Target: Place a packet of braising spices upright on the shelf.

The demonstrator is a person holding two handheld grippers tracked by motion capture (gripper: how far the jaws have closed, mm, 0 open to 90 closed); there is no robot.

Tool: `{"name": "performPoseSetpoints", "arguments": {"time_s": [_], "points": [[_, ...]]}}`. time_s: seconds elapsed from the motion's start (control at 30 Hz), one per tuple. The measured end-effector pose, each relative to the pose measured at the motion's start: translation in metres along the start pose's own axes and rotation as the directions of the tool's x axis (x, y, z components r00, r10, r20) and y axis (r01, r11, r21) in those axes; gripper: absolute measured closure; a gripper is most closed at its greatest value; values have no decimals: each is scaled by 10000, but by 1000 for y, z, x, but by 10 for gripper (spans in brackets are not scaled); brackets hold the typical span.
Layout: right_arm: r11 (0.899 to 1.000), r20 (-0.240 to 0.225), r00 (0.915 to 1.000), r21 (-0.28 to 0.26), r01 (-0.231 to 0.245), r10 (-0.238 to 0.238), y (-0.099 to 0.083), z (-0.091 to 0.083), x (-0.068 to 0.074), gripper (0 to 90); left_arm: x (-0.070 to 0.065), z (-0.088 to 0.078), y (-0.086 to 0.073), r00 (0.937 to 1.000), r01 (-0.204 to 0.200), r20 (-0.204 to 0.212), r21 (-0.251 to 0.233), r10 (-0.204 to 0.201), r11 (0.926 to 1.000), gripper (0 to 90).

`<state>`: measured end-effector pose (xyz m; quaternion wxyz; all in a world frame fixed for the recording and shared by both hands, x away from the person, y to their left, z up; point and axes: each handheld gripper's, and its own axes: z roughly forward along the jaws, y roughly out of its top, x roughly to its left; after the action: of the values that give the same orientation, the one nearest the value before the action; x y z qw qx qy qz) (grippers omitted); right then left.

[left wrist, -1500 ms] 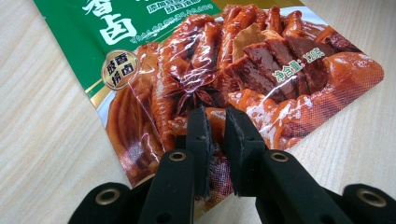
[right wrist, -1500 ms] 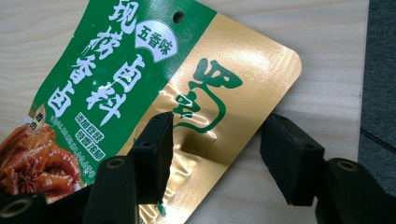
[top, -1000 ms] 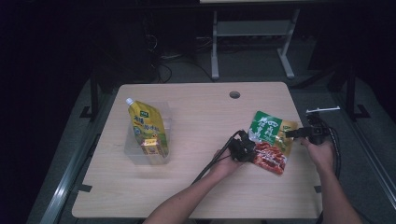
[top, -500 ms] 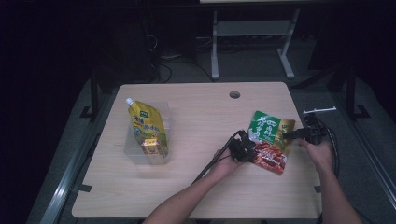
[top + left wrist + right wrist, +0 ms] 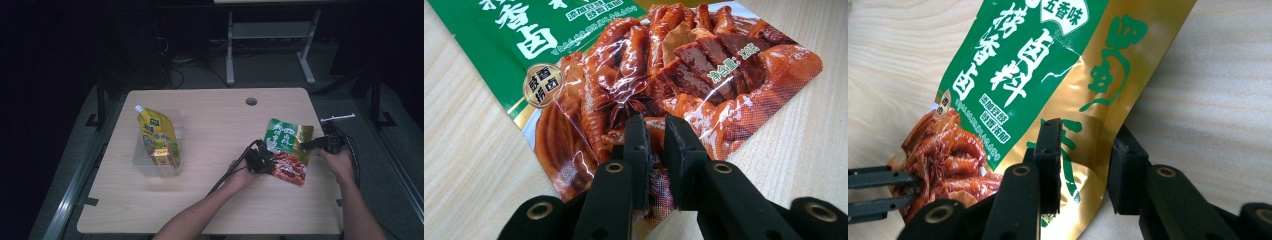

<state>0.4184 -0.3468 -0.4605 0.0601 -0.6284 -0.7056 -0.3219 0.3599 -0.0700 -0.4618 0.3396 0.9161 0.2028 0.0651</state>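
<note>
A flat food packet (image 5: 286,149), green and gold on top with a red picture of braised meat below, lies on the wooden table (image 5: 210,120) at the right. My left gripper (image 5: 269,161) is shut on its lower red edge; in the left gripper view the jaws (image 5: 658,125) pinch the foil of the packet (image 5: 664,65). My right gripper (image 5: 306,146) reaches in from the right. Its jaws (image 5: 1088,132) have just been closing and stand either side of the gold edge of the packet (image 5: 1018,75), with a gap still showing.
A clear plastic tray (image 5: 176,122) at the table's left holds a yellow spouted pouch (image 5: 154,132) and a small yellow box (image 5: 162,157). A cable hole (image 5: 251,101) sits near the far edge. The table's right edge runs just beyond my right hand.
The right gripper has edged left over the packet's gold edge and its jaws have narrowed. The left gripper and the packet have stayed in place.
</note>
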Motion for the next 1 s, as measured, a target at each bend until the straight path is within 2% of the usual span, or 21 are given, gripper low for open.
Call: {"name": "performPoseSetpoints", "arguments": {"time_s": [0.2,0.37,0.47,0.6,0.7,0.83,1.0], "points": [[9996,437,9987,-37,276,-274,2,3,4,811,0,0,0,10000,-4,-2,5,4,10000,799],[9998,353,9992,-46,171,-169,2,3,3,886,0,0,0,10000,-9,37,15,9,10000,799],[9997,311,9993,-99,202,-198,2,2,3,895,0,0,0,10000,2,12,3,-2,10000,799],[9993,537,9980,-149,344,-335,1,-1,9,898,1,0,-1,9999,143,54,-23,-143,9999,795],[9984,319,9984,-308,466,-456,0,-4,7,898,1,0,0,9999,134,30,-1,-134,9999,794],[9986,-104,9992,-358,390,-394,-2,-7,4,897,1,0,0,9999,151,35,-11,-151,9999,795],[9992,-218,9994,-301,268,-275,-2,-5,1,864,0,0,0,9999,123,1,16,-123,9999,795]]}}
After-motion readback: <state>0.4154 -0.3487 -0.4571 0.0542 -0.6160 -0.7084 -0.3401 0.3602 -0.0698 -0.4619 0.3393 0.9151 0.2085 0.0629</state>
